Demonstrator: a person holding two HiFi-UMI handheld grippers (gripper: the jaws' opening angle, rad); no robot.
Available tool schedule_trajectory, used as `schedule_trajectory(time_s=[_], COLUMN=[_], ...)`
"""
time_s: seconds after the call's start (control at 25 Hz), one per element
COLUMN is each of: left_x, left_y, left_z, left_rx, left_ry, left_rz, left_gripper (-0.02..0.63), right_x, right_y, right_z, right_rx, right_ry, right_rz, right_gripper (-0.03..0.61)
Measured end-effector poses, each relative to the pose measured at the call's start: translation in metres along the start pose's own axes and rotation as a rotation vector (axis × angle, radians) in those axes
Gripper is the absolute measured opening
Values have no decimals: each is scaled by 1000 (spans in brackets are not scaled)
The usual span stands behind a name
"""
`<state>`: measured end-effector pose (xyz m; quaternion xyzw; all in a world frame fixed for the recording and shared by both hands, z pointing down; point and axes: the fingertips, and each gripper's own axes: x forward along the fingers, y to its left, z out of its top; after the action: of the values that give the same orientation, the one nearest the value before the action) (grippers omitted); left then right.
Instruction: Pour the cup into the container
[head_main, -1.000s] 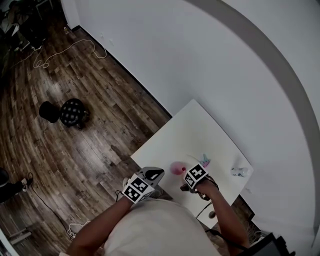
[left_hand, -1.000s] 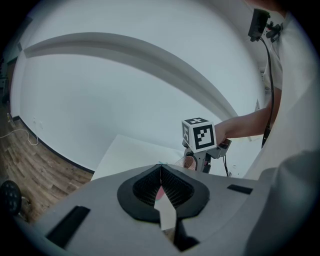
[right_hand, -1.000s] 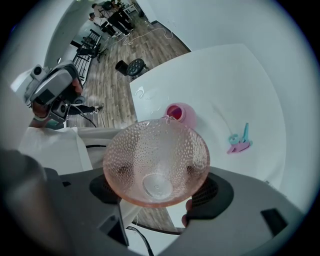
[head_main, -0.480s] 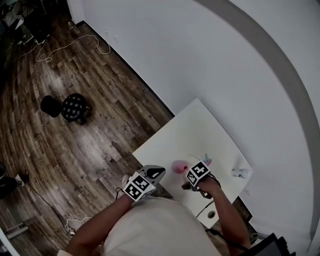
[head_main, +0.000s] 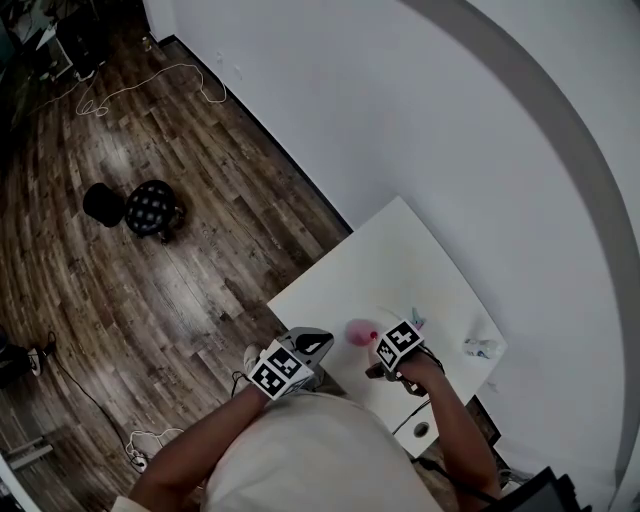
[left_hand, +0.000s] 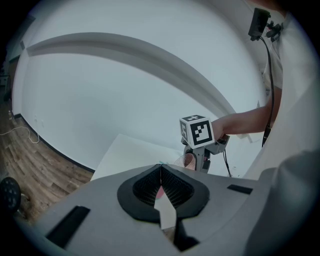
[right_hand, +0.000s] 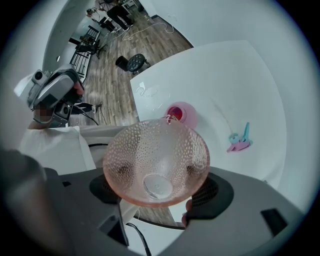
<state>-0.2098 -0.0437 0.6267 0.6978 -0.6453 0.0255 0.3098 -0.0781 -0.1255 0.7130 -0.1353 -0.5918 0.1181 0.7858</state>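
My right gripper (right_hand: 156, 190) has its jaws clamped on the one cup (right_hand: 156, 160), a cone of clear pink dimpled glass. The cup is tipped mouth-first toward one small round pink container (right_hand: 182, 113) on the smooth white table (right_hand: 225, 75). One pink-and-teal clip (right_hand: 240, 139) lies nearby. My left gripper (left_hand: 161, 167) has its jaws pressed together on nothing.

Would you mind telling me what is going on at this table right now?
A person is working with a gripper in each hand. The right gripper has its jaws closed on a dimpled pink cup, tipped toward a small pink container on the white table. Nothing shows inside the cup, so the pour looks about done. The left gripper is shut and empty, off to the side.
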Motion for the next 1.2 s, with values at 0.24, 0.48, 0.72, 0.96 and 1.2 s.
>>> schedule_trajectory(time_s=[0.24, 0.48, 0.72, 0.96, 1.2], left_x=[-3, -3, -8, -5, -5], left_y=[1, 3, 0, 2, 1], left_z=[1, 2, 6, -3, 2], left_rx=[-9, -6, -10, -6, -13], left_ry=[9, 3, -2, -1, 2], left_rz=[-4, 0, -9, -5, -8], left_gripper=[12, 12, 12, 12, 12], right_x=[-1, -3, -6, -4, -4], right_y=[2, 2, 5, 3, 1], right_z=[1, 1, 0, -1, -2], right_rx=[2, 2, 3, 5, 3], right_ry=[15, 25, 39, 51, 64], right_rz=[4, 8, 9, 13, 20], right_gripper=[368, 368, 368, 368, 370])
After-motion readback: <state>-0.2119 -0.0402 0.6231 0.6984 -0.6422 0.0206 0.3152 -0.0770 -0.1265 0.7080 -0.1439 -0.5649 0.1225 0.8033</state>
